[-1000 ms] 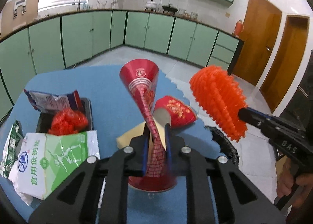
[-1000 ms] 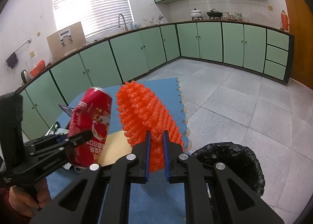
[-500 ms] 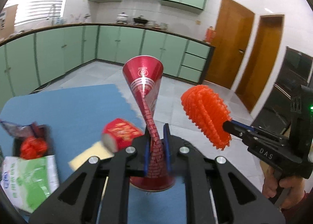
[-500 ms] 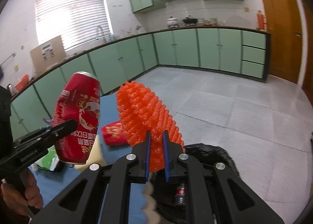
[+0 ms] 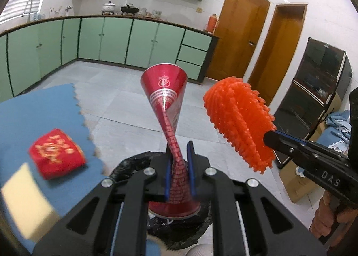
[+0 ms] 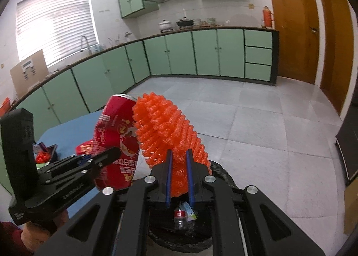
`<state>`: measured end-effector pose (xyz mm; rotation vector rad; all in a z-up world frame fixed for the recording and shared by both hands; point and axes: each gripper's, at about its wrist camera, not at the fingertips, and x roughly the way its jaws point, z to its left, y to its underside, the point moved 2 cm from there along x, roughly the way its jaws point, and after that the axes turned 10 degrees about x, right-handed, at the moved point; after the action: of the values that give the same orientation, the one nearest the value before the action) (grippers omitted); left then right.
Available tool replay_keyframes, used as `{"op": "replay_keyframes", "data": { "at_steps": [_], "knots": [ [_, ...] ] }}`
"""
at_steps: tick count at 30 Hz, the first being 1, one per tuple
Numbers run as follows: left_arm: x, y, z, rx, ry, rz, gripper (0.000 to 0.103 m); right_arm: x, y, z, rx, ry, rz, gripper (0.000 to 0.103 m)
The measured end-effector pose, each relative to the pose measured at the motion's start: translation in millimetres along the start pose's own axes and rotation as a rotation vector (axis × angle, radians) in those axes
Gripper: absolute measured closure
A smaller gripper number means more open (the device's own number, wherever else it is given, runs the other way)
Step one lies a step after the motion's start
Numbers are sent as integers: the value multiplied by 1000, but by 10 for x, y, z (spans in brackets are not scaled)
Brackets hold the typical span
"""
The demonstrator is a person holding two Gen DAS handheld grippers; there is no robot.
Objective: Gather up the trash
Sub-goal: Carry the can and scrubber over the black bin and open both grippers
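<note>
I had the left hand-held gripper [image 5: 179, 171] pinching a crushed red drink can [image 5: 166, 99] and the right hand-held gripper [image 6: 179, 173] pinching an orange foam fruit net [image 6: 165, 130], both over the black-lined trash bin [image 6: 221, 177]; next I judged I should release.

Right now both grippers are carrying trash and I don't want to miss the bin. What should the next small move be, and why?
Probably open the left gripper and let the crushed red can drop: the black trash bag already shows directly beneath it. The right gripper, holding the orange foam net, also hangs over the bag.
</note>
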<state>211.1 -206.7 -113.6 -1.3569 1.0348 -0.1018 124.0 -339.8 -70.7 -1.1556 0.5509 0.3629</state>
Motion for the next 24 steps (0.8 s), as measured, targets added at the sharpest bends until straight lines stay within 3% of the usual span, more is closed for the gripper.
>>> {"op": "replay_keyframes", "data": {
  "at_steps": [6,7,8,10,15,20,24],
  "knots": [
    [400,103,7,-25,56,85,89,242,77,-247,34,41,40,91],
    [435,116,16,-26,58,98,82,264,85,-292,38,43,45,91],
    [461,121,22,-26,59,107,64,287,106,-328,45,43,51,91],
    [469,118,44,-24,54,104,51,320,145,-345,53,46,59,91],
    [427,130,78,-18,39,107,51,420,185,-376,56,49,77,91],
    [224,110,189,-3,-30,79,42,540,187,-353,51,45,96,91],
    [133,139,332,-5,-109,87,38,607,176,-304,47,51,102,82]
  ]
}}
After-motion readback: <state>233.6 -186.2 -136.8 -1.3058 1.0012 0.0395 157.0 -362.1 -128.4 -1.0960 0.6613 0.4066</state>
